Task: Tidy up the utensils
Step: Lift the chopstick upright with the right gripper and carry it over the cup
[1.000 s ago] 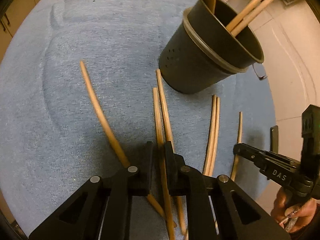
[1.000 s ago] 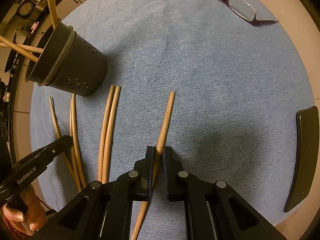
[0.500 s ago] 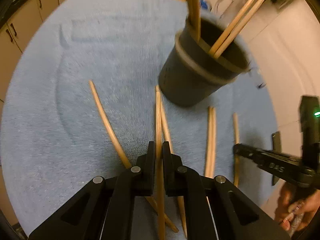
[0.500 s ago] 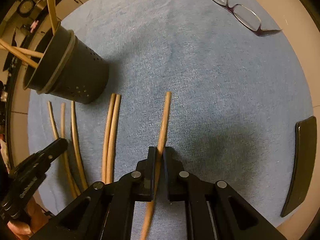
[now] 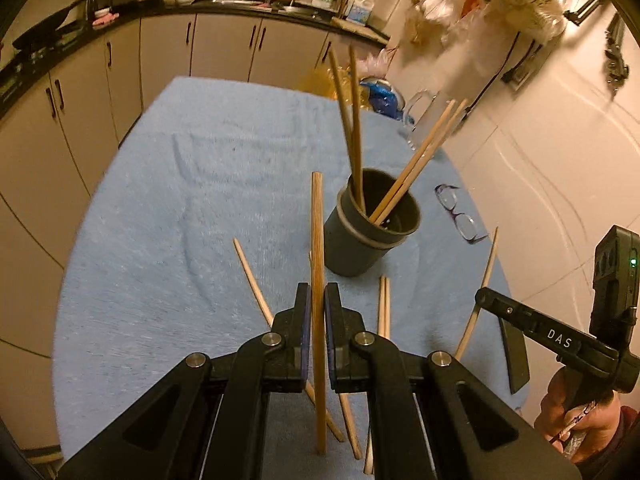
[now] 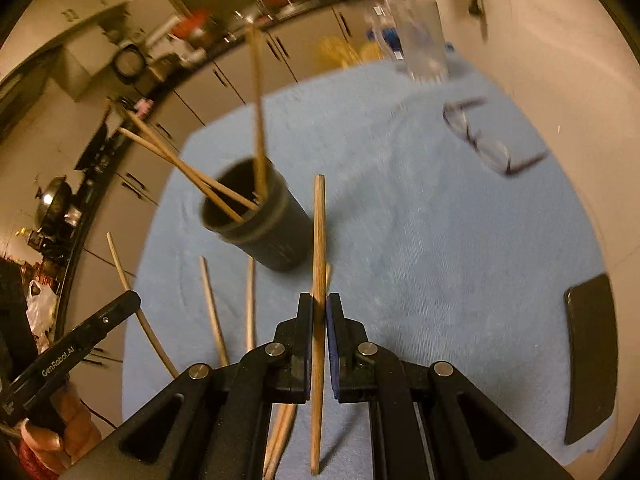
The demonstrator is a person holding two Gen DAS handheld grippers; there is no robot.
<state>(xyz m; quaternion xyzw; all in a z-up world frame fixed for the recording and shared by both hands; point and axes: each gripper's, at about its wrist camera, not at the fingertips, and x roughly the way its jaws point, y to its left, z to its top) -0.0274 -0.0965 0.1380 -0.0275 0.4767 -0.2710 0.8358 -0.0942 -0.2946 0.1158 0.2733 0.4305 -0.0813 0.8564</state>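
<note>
Both clamped chopsticks, left gripper's [image 5: 316,316] and right gripper's [image 6: 319,318], have been lifted off the cloth [image 5: 168,216], level with the holder [image 5: 370,228]. Insertion is judged next; loose chopsticks [image 5: 384,306] lie beside the holder.

The chopstick [image 5: 318,280] in the black left gripper [image 5: 317,304] is tan, like the one [image 6: 319,264] in the black right gripper [image 6: 319,312]; both grippers' inner pads show blue. The utensil holder [image 5: 360,236] is dark grey with a lighter grey band below its rim. The tablecloth [image 5: 180,208] is light blue. The eyeglasses [image 5: 460,216] have purple frames. The flat case [image 6: 590,360] is black. The cabinets [image 5: 168,48] are beige with dark handles.
</note>
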